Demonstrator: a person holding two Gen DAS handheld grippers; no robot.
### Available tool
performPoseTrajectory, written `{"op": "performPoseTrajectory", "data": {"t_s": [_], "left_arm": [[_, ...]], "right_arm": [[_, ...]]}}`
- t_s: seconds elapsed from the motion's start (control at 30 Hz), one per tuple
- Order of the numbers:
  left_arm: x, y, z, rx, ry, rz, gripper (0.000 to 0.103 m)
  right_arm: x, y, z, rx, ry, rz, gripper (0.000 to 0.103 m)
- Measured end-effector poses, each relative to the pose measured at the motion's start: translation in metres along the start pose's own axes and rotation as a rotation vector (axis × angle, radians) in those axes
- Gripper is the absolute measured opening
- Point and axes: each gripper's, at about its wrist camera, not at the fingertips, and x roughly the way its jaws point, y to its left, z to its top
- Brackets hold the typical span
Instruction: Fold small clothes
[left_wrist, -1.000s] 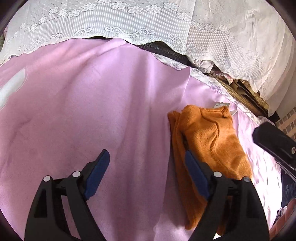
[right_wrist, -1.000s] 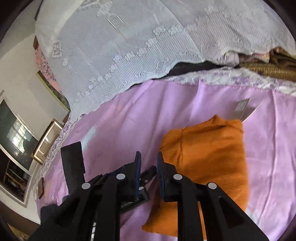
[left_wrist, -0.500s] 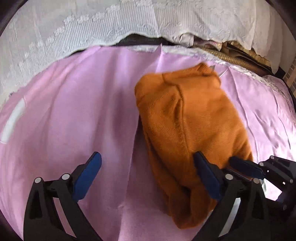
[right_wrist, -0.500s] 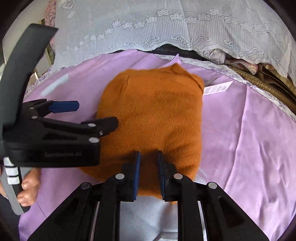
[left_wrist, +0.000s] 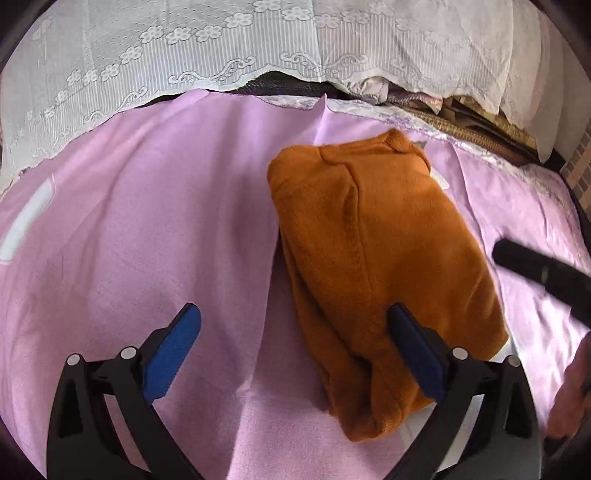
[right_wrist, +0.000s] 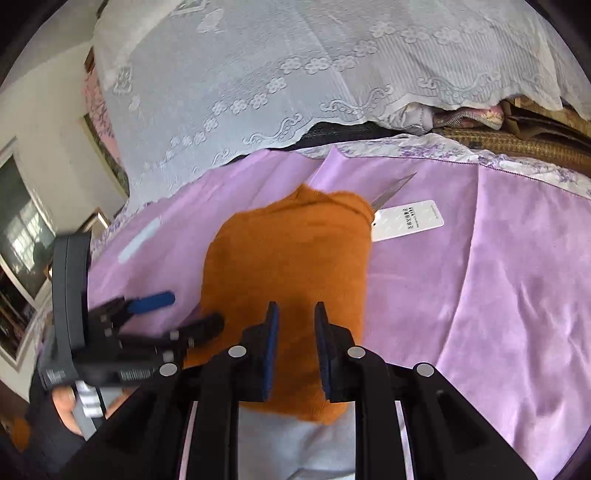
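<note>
The orange knitted garment (left_wrist: 373, 266) lies folded into a compact bundle on the pink satin sheet (left_wrist: 147, 229), right of the middle of the bed. A white hang tag (right_wrist: 406, 219) sticks out from the garment's far right corner and lies flat on the sheet. At the far side, a white lace cover (left_wrist: 258, 48) hangs over stacked things.

The left gripper (left_wrist: 291, 347) has just been opening its jaws and now holds them spread wide and released; the right blue pad (left_wrist: 413, 350) is at the near left edge of the garment, the other pad over bare sheet. Nothing is squeezed between them.

The right gripper (right_wrist: 295, 347) hovers over the near end of the garment. Its jaws stand close together with a narrow gap, and no cloth is seen caught in it.
</note>
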Motion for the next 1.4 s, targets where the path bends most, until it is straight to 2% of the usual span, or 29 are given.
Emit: {"op": "performPoseTrajectory", "data": {"t_s": [0.07,0.13,0.17,0.2,0.3,0.37,0.43,0.6,0.73,0.83,0.9,1.0,1.07,1.13,1.23,1.3,1.4], "left_arm": [[0.007,-0.004,-0.003,0.020,0.009,0.014,0.099],[0.009,-0.002,-0.004,0.016,0.013,0.006,0.099],[0.010,-0.001,-0.004,0.016,0.018,0.001,0.099],[0.012,-0.001,-0.004,0.018,0.023,-0.004,0.099],[0.014,-0.004,-0.006,0.033,0.019,0.003,0.099],[0.014,-0.007,-0.006,0.047,0.010,0.015,0.099],[0.014,-0.007,-0.006,0.047,0.009,0.012,0.099],[0.016,-0.002,-0.004,0.012,0.018,-0.034,0.099],[0.013,0.004,-0.003,-0.025,0.009,-0.067,0.099],[0.016,0.006,-0.003,-0.039,0.025,-0.085,0.099],[0.018,0.007,-0.003,-0.045,0.033,-0.096,0.099],[0.019,0.007,-0.003,-0.047,0.038,-0.100,0.099],[0.016,0.009,-0.002,-0.057,0.035,-0.105,0.099],[0.008,0.014,0.001,-0.089,0.008,-0.130,0.099],[0.009,0.015,-0.001,-0.107,0.018,-0.130,0.099],[0.013,0.012,-0.003,-0.107,0.041,-0.123,0.099],[0.016,0.009,-0.004,-0.093,0.050,-0.104,0.099]], "right_arm": [[0.023,-0.011,0.018,0.064,0.046,0.035,0.018],[0.045,-0.015,0.033,0.093,0.065,0.041,0.011],[0.055,-0.015,0.041,0.093,0.062,0.025,0.011],[0.068,-0.017,0.051,0.109,0.067,0.007,0.006],[0.106,-0.042,0.076,0.202,0.098,-0.075,0.002],[0.114,-0.054,0.083,0.247,0.094,-0.104,0.004],[0.102,-0.058,0.085,0.254,0.056,-0.086,0.005],[0.051,-0.046,0.076,0.161,-0.012,-0.077,0.008],[0.042,-0.025,0.058,0.077,0.029,-0.015,0.008],[0.069,-0.023,0.049,0.063,0.101,-0.110,0.010],[0.084,-0.034,0.053,0.090,0.100,-0.184,0.010],[0.084,-0.040,0.059,0.129,0.064,-0.227,0.012],[0.068,-0.023,0.059,0.080,0.009,-0.168,0.012],[0.060,0.006,0.058,-0.020,-0.003,-0.095,0.013],[0.068,0.046,0.053,-0.148,0.089,0.019,0.014],[0.085,0.066,0.049,-0.202,0.172,0.061,0.014],[0.117,0.074,0.045,-0.236,0.250,-0.007,0.014]]}}
